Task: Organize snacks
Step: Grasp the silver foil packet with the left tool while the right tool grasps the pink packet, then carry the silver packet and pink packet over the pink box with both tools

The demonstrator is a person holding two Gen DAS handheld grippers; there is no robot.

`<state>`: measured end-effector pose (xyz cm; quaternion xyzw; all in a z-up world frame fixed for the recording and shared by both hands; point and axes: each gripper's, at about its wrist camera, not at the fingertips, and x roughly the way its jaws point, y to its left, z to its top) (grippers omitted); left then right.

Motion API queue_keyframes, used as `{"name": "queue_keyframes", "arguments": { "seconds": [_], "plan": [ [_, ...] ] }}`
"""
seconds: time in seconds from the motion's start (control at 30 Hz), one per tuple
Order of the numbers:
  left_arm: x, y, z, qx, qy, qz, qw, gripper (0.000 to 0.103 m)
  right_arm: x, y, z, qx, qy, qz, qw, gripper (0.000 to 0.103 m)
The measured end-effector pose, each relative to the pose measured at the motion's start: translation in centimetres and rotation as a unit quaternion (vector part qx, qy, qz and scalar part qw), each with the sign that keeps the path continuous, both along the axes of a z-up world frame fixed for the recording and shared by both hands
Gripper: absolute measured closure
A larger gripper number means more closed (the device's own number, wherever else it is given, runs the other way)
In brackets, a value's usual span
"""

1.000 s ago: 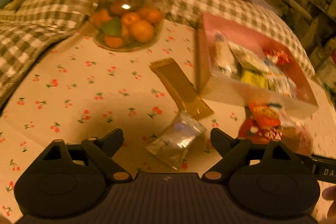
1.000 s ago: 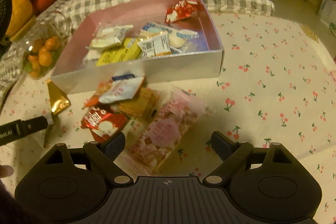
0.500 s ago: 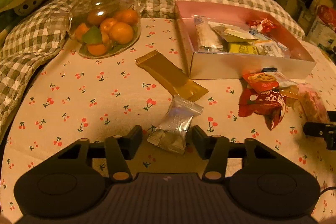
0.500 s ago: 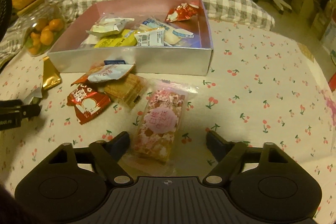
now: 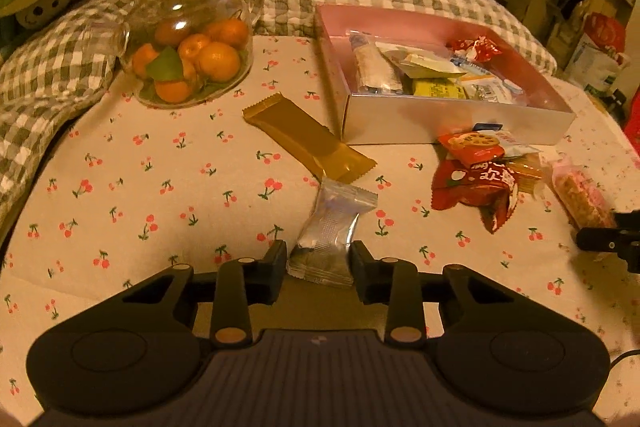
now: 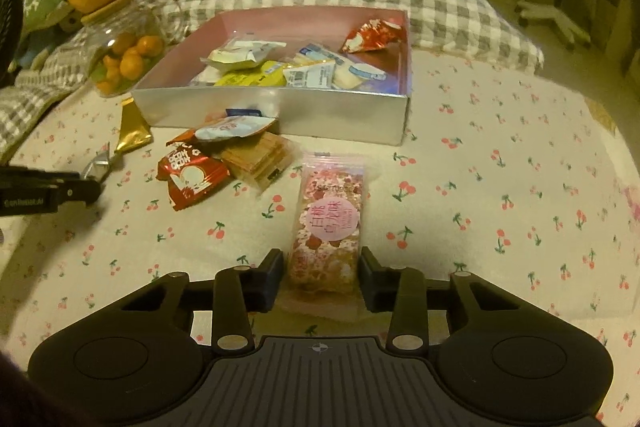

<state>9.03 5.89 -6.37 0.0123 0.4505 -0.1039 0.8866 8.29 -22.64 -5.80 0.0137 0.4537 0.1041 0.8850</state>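
In the left wrist view, the left tool (image 5: pixel 320 261) is low over the cherry-print cloth (image 5: pixel 140 187), and its two fingers stand on both sides of the near end of a silver packet (image 5: pixel 334 231). They look pressed against the wrapper. Beyond it lies a gold bar wrapper (image 5: pixel 308 139), beside the pink snack box (image 5: pixel 456 125). A red packet (image 5: pixel 476 187) lies near the box, with other snacks.

In the right wrist view, the right tool (image 6: pixel 320 273) has its fingers around the near end of a pink flower-print bar (image 6: pixel 330 223). Small gaps show at both sides, so I cannot tell if it grips. The box (image 6: pixel 280 111) holds several snacks.
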Motion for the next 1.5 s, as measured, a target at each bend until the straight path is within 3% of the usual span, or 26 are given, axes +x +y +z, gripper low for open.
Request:
{"name": "queue_keyframes", "arguments": {
  "seconds": [0.67,1.03,1.5],
  "plan": [
    [-0.1,0.8,1.8,-0.103,0.06,0.039,0.9921,0.073,-0.4,-2.4,2.7,0.102,0.069,-0.044,0.991,0.067],
    [0.1,0.3,3.7,-0.135,0.046,0.044,0.9888,0.073,0.3,-2.4,4.8,0.154,0.065,-0.048,0.985,0.067],
    [2.0,-1.8,5.0,-0.139,0.016,0.037,0.9894,0.073,2.8,-3.3,6.4,0.197,0.041,-0.088,0.976,0.067]
  ]
}}
